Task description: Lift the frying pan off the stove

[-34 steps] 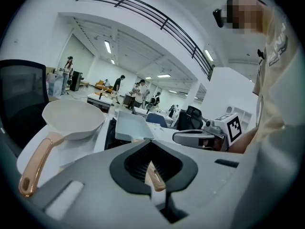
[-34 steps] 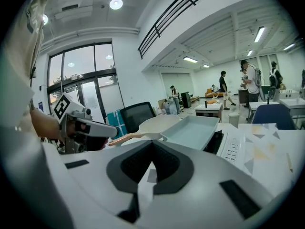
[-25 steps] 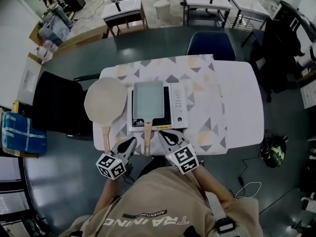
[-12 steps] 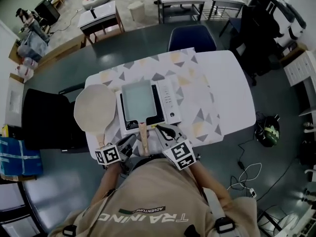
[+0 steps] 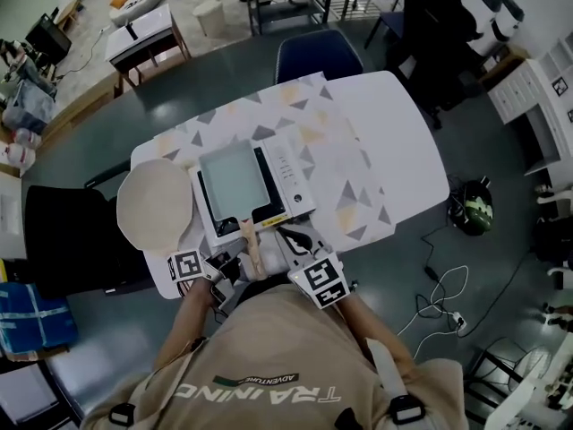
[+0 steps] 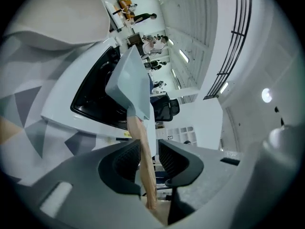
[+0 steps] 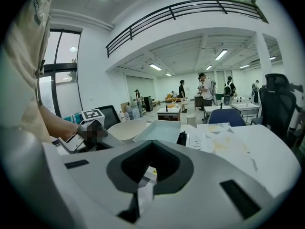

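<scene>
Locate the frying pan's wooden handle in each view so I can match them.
Head view: wooden handle low centre, at the table's near edge.
Left gripper view: bottom centre, between the left gripper's jaws, which have just been opening.
Right gripper view: not visible.
Shared landmark: the pan's pale square body.

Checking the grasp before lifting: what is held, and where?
Nothing yet: the left tongs, just opened, straddle the frying pan's wooden handle unclamped; right tongs shut, empty.

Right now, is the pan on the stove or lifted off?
On the stove, as far as the head view shows: the frying pan lies squarely over the stove's black top.
</scene>
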Motion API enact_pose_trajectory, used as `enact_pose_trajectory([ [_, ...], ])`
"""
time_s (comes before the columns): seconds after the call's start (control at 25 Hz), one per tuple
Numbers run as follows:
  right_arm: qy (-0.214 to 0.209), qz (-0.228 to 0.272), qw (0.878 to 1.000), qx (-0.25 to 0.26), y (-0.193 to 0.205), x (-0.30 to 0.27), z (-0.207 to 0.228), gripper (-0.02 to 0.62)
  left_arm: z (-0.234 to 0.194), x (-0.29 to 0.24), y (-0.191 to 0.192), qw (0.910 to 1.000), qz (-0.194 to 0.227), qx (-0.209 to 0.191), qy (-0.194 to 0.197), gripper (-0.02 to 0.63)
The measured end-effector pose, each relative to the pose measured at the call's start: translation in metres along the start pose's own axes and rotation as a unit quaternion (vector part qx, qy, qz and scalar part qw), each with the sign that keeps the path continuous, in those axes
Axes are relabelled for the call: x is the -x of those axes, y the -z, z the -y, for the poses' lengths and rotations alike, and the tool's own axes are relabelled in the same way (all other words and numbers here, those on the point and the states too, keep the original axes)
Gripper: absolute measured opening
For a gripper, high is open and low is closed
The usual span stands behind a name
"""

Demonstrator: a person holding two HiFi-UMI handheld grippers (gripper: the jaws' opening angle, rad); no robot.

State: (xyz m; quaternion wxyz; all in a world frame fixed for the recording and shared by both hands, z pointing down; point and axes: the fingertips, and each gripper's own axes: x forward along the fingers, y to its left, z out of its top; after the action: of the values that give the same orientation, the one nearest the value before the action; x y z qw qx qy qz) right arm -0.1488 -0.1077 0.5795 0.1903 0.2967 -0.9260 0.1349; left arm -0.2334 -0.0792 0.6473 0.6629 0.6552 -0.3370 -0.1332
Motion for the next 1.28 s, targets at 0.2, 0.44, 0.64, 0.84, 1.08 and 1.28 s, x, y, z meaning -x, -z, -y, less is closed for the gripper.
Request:
enact_pose_trajectory([
  [0.2, 0.014, 0.002, 1.0, 0.0, -0.001, 0.003, 0.008, -0.005, -0.008, -0.007, -0.005, 0.9996, -0.022, 0.017, 0.01, 0.107],
  [0.44, 0.027, -0.001, 1.0, 0.0, 0.0, 0.006, 0.012, -0.003, -0.022, -0.02, -0.001, 0.9957, -0.074, 0.046, 0.031, 0.114],
  [0.64, 0.04, -0.005, 0.999, 0.0, -0.001, 0.01, 0.017, -0.003, -0.015, -0.037, 0.001, 0.993, -0.084, 0.064, 0.054, 0.129],
  [0.84, 0.051, -0.004, 0.999, -0.001, -0.004, 0.011, 0.022, -0.005, -0.01, -0.052, 0.004, 0.9888, -0.104, 0.071, 0.08, 0.129],
  [1.08, 0.054, -0.008, 0.999, -0.006, 0.0, 0.011, 0.022, -0.005, -0.01, -0.066, 0.008, 0.9875, -0.105, 0.084, 0.082, 0.129],
  [1.28, 0.053, -0.007, 0.999, -0.007, -0.001, 0.01, 0.024, -0.005, -0.013, -0.077, 0.002, 0.9863, -0.08, 0.107, 0.097, 0.129],
])
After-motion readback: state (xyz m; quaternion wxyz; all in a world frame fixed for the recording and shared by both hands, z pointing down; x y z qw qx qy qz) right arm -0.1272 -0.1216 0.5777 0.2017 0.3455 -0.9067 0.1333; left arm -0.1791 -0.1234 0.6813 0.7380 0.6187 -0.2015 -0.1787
